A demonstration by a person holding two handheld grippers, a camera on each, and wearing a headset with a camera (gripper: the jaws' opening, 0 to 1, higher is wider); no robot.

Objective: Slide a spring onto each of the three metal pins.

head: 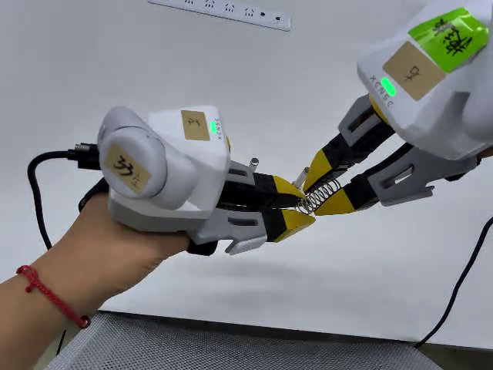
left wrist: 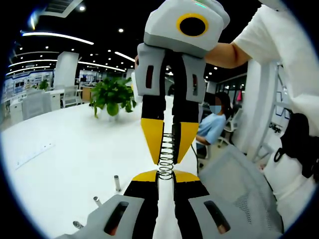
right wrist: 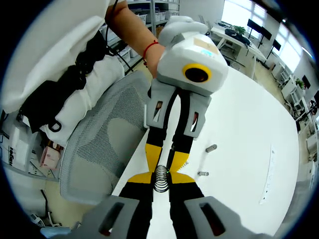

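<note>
A small metal spring [head: 322, 193] hangs in the air between my two grippers, which meet tip to tip above the white table [head: 231, 85]. My right gripper [head: 312, 200] reaches in from the upper right, shut on the spring along its length. My left gripper [head: 302, 204] comes from the left and is shut on the spring's near end. In the left gripper view the spring [left wrist: 169, 147] runs from my own tips [left wrist: 165, 175] up into the right gripper [left wrist: 168, 160]. Three upright metal pins [left wrist: 117, 182] stand on the table below. One pin [head: 253, 163] shows behind the left gripper.
A white power strip [head: 223, 8] lies at the table's far edge. A black cable [head: 35, 193] trails left of my hand, another [head: 462, 285] at the right. A grey mesh chair [head: 231, 343] sits at the near table edge. A potted plant [left wrist: 112, 94] stands at the far end.
</note>
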